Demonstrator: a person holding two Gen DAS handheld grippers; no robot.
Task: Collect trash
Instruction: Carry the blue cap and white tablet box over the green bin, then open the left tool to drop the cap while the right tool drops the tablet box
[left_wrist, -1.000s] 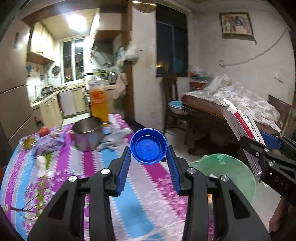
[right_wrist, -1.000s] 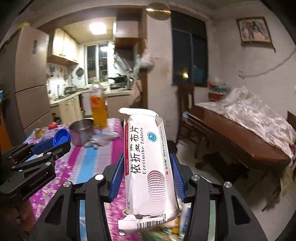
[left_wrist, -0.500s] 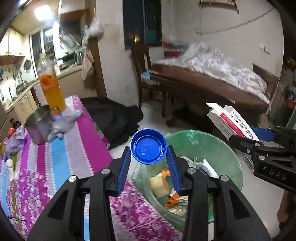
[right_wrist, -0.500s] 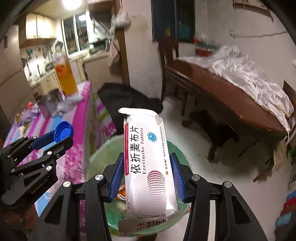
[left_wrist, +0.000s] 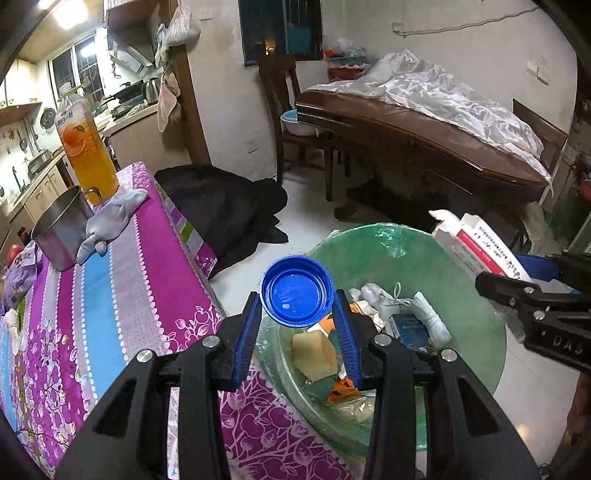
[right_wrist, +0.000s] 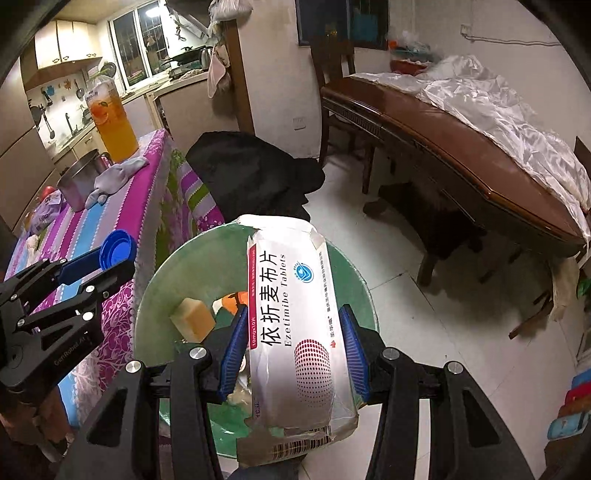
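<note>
Dim kitchen-living room, green-lined trash bin (left_wrist: 461, 273) on floor just beside striped bench (left_wrist: 110, 295). Left gripper (left_wrist: 297, 325) jaws clamped on blue cap (left_wrist: 296, 291), over bin's near rim. Right gripper (right_wrist: 291, 349) jaws clamped on tablet box (right_wrist: 295, 321), above bin. Advice: centre both over opening before release; cap could bounce off rim.

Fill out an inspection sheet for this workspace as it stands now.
Surface: table under a purple striped floral cloth.
Job's things: round blue plastic cap; white cardboard tablet box; green-lined bin beside the table, holding scraps.
Clutter: steel pot, orange juice bottle, grey cloth.
Grippers: left claw shut on cap; right claw shut on box; both over the bin.
Cables: one along the wall.
Surroundings: kitchen, wooden table, chair.
</note>
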